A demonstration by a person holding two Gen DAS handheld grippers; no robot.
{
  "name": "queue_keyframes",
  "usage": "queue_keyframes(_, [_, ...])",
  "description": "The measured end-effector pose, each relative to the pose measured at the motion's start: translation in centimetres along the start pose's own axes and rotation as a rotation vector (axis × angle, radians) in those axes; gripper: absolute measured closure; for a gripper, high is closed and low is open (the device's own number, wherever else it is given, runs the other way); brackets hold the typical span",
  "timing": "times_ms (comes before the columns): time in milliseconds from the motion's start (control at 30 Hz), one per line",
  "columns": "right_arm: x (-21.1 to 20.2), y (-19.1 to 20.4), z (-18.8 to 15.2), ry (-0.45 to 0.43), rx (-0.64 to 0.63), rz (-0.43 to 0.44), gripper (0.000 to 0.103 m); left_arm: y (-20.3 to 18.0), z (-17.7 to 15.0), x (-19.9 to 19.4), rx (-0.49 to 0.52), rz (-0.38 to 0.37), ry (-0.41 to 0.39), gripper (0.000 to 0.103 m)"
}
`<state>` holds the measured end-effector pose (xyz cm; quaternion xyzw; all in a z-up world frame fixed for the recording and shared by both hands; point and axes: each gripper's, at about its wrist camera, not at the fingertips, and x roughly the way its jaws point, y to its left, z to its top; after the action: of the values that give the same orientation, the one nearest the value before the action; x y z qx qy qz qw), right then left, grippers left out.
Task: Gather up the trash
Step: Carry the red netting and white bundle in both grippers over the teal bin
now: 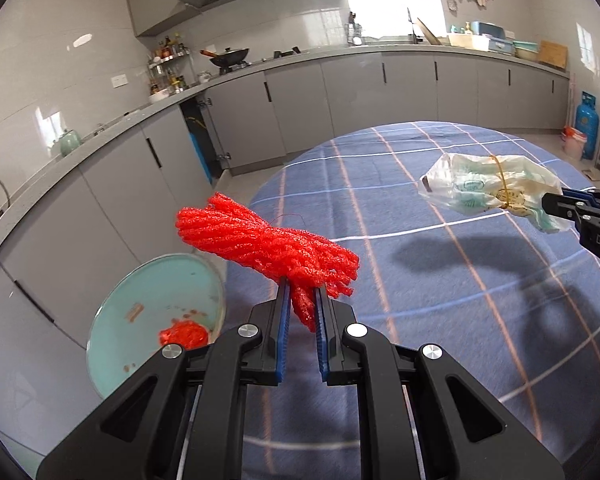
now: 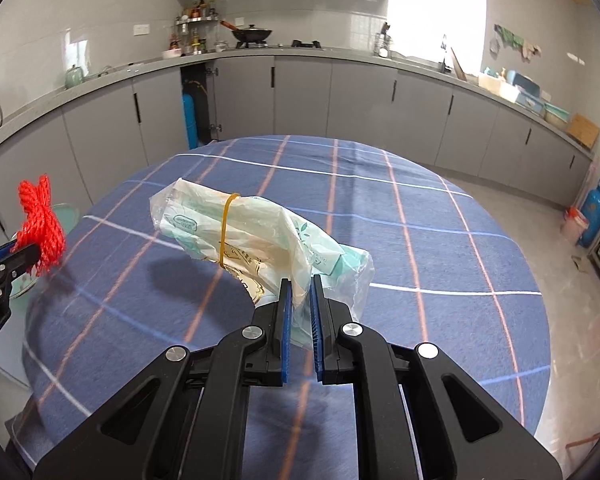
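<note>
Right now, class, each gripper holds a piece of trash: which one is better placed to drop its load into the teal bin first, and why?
Left. The left gripper, shut on the red netting, hangs beside the teal bin. The right gripper holds the plastic bag out over the table.

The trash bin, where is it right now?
In the left wrist view the pale green bin sits on the floor at lower left, beside the table edge, just below and left of the red mesh bundle in the left gripper.

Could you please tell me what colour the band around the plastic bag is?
Yellow; the band shows best in the right wrist view.
</note>
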<state>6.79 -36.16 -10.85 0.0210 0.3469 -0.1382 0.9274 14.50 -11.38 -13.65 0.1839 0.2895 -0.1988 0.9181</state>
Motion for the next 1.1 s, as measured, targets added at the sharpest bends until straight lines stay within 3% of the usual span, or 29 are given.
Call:
queue_keyframes(600, [-3.2,7.4,0.2,-0.063,-0.122,0.065,0.093,5.9,-1.8,-4.0,-0.048,0.137,-0.024,0.091])
queue_keyframes(1100, [-3.3,11.3,1.6,-0.097,-0.2,0.117,0.093,9.8,-2.4,-4.1,-0.077,0.251,-0.008,0.091])
